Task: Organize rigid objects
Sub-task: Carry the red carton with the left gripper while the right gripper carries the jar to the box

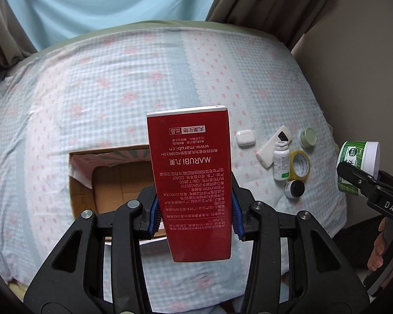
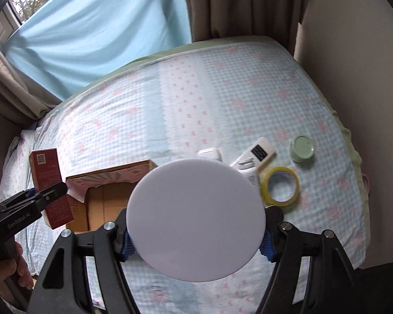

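Note:
My left gripper (image 1: 195, 216) is shut on a tall red carton (image 1: 191, 180) printed with white text, held above the bed over an open cardboard box (image 1: 118, 180). From the right wrist view the same red carton (image 2: 49, 185) and the left gripper (image 2: 39, 196) show at the left. My right gripper (image 2: 196, 240) is shut on a round jar; its white lid (image 2: 196, 219) fills the middle of the view. The left wrist view shows that green-labelled jar (image 1: 359, 167) at the right edge, in the right gripper's fingers (image 1: 364, 180).
On the checked bedsheet (image 1: 91, 91) lie a white earbud case (image 1: 245, 138), a white remote (image 1: 273, 146), a white pill bottle (image 1: 280, 161), a yellow tape roll (image 1: 300, 166), a pale green jar (image 1: 307, 136) and a small dark jar (image 1: 294, 188). Curtains and a wall stand behind.

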Action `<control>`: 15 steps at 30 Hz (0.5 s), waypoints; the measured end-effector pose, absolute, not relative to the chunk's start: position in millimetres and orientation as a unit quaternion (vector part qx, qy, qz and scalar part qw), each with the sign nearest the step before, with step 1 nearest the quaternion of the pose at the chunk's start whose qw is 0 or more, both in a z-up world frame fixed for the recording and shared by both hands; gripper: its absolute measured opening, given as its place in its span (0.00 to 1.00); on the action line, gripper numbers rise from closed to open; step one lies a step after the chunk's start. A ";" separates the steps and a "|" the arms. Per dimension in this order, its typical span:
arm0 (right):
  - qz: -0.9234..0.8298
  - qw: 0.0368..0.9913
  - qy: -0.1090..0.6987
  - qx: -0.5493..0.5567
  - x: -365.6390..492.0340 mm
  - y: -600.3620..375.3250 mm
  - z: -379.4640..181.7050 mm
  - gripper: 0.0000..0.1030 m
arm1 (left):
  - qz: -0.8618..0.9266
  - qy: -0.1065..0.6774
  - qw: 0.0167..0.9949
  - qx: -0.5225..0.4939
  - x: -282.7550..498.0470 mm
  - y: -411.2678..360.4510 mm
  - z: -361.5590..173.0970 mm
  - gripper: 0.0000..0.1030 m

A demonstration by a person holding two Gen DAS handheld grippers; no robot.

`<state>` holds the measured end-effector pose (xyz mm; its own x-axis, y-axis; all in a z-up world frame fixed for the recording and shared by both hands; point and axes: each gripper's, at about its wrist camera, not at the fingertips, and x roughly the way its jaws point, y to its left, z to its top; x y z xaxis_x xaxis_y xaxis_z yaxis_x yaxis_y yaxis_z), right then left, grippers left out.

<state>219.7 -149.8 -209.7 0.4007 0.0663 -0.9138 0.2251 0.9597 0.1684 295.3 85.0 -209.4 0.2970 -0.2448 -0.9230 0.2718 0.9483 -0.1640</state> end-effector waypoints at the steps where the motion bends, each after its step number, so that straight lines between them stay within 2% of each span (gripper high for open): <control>1: -0.042 0.827 0.545 0.131 222.7 -134.1 -206.6 0.65 | -0.161 0.571 0.805 0.017 295.0 96.9 -209.8 0.37; 9: 0.001 0.823 0.559 0.100 250.1 -35.3 -213.0 0.65 | -0.172 0.595 0.783 0.063 306.7 170.8 -241.6 0.37; 15: 0.018 0.801 0.592 0.084 271.4 2.9 -252.9 0.65 | -0.178 0.616 0.762 0.086 326.9 186.6 -284.0 0.37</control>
